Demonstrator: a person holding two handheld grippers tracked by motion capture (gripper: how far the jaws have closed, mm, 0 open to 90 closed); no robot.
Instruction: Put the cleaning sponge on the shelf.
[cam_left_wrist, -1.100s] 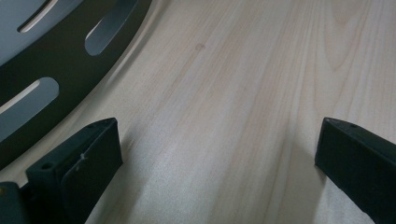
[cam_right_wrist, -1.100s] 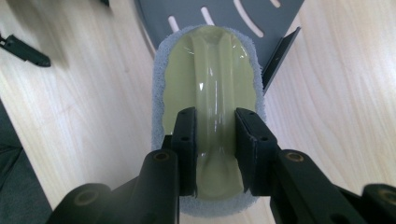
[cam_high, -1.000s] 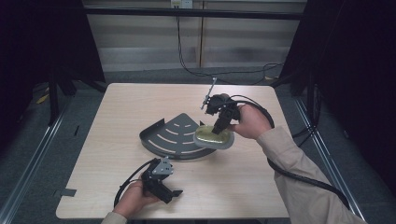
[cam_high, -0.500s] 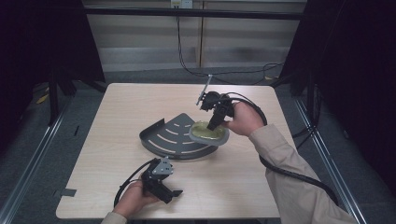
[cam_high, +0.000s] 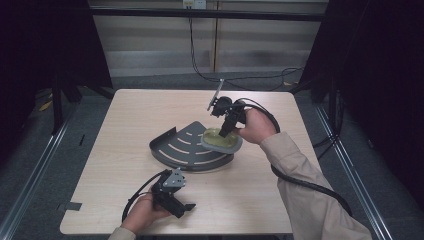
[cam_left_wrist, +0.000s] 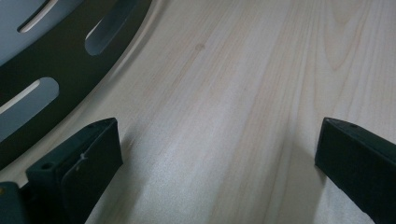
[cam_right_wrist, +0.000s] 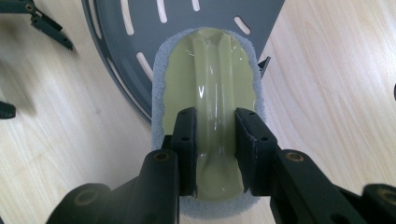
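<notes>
Right gripper: jaws pinch the raised central ridge of the oval pale-green plastic scrubber with grey sponge base, held over the dark grey slotted quarter-round metal tray. Left gripper: jaws spread, resting on the light wooden table near the tray's curved edge

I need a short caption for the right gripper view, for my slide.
Right gripper clamps the ridge of a pale green scrubber above a slotted grey tray.
</notes>
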